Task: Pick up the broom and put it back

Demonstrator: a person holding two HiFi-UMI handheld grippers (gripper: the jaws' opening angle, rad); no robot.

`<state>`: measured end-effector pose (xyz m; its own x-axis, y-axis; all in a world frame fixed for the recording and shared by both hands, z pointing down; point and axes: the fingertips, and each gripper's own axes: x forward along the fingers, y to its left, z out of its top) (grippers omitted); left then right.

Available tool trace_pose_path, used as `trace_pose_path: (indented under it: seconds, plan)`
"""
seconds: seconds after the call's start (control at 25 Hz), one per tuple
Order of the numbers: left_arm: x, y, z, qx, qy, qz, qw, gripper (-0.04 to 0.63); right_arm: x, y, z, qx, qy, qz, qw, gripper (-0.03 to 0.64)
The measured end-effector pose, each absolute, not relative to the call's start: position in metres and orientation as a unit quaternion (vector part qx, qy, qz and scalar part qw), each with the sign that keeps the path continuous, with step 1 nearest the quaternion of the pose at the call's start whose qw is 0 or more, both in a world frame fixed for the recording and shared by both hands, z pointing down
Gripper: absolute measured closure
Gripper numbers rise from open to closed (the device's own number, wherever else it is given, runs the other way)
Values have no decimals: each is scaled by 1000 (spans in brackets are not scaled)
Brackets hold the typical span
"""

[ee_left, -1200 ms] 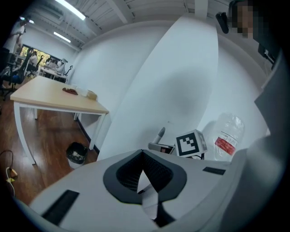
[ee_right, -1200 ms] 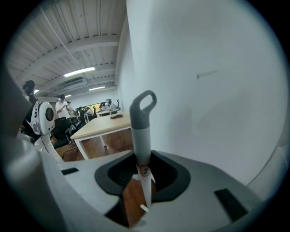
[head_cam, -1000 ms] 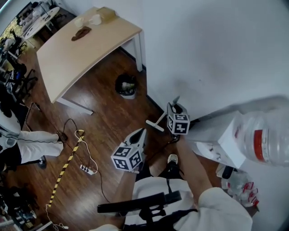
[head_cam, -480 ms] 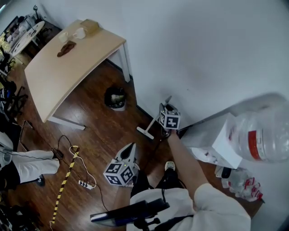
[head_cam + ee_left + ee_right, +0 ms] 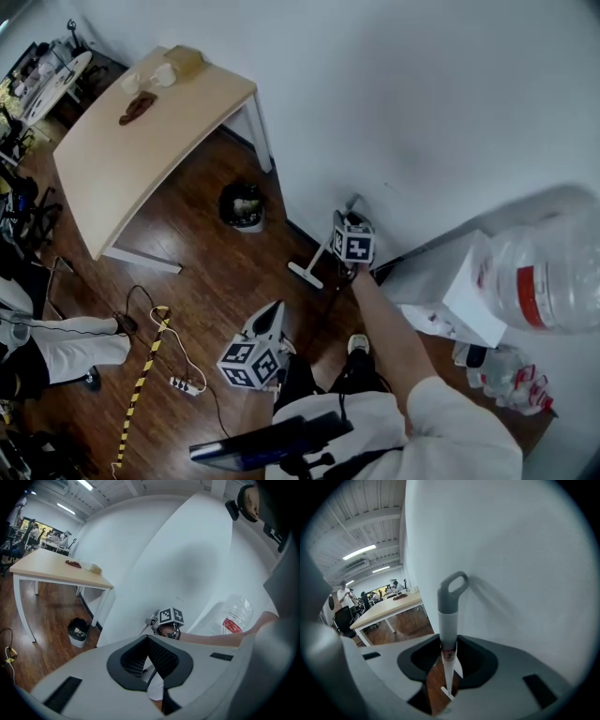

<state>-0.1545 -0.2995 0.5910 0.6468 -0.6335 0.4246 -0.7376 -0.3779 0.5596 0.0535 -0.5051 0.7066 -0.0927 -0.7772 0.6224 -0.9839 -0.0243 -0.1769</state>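
The broom (image 5: 321, 251) stands on the wooden floor with its white head (image 5: 305, 274) down and its handle leaning up at the white wall (image 5: 422, 122). My right gripper (image 5: 347, 216) is at the handle's top, close to the wall. In the right gripper view the white handle with its grey hook end (image 5: 449, 613) runs between the jaws of the right gripper (image 5: 449, 645). The jaws are opening, with a gap showing on each side of the handle. My left gripper (image 5: 275, 306) hangs lower, near my body, shut and empty, and looks towards the right gripper's marker cube (image 5: 169, 617).
A light wooden desk (image 5: 141, 122) stands at the far left, a black waste bin (image 5: 242, 204) beside its leg. A white box (image 5: 469, 291) and a big water bottle (image 5: 544, 286) are at the right. Cables with a power strip (image 5: 183, 382) and striped tape (image 5: 141, 384) lie on the floor.
My right gripper has moved away from my body to the wall and a little down, bringing the broom's handle up against the wall. The left gripper has stayed put.
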Motion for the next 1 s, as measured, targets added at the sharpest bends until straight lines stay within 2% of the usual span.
trace_pose_path:
  seconds: [0.04, 0.08, 0.28, 0.32, 0.36, 0.44, 0.68, 1.0]
  plan:
    - [-155, -300, 591, 827, -415, 70, 372, 607, 52, -505, 706, 647, -679, 300, 175, 452]
    - [-155, -300, 591, 826, -417, 71, 372, 606, 51, -502, 705, 643, -681, 303, 176, 394]
    - [-152, -299, 585, 821, -433, 64, 368, 607, 64, -447, 685, 625, -701, 297, 173, 394]
    - [-150, -299, 582, 820, -437, 62, 365, 607, 65, -432, 681, 617, -710, 293, 171, 407]
    - [-147, -299, 579, 819, -442, 60, 362, 607, 66, -415, 674, 609, -720, 287, 169, 454]
    - [-138, -297, 572, 817, -450, 57, 356, 607, 71, -382, 660, 594, -739, 278, 158, 603]
    - [-99, -281, 562, 811, -481, 60, 329, 607, 80, -312, 626, 516, -797, 293, 114, 604]
    - [-45, -201, 571, 785, -516, 94, 330, 606, 80, -248, 610, 423, -844, 314, 103, 604]
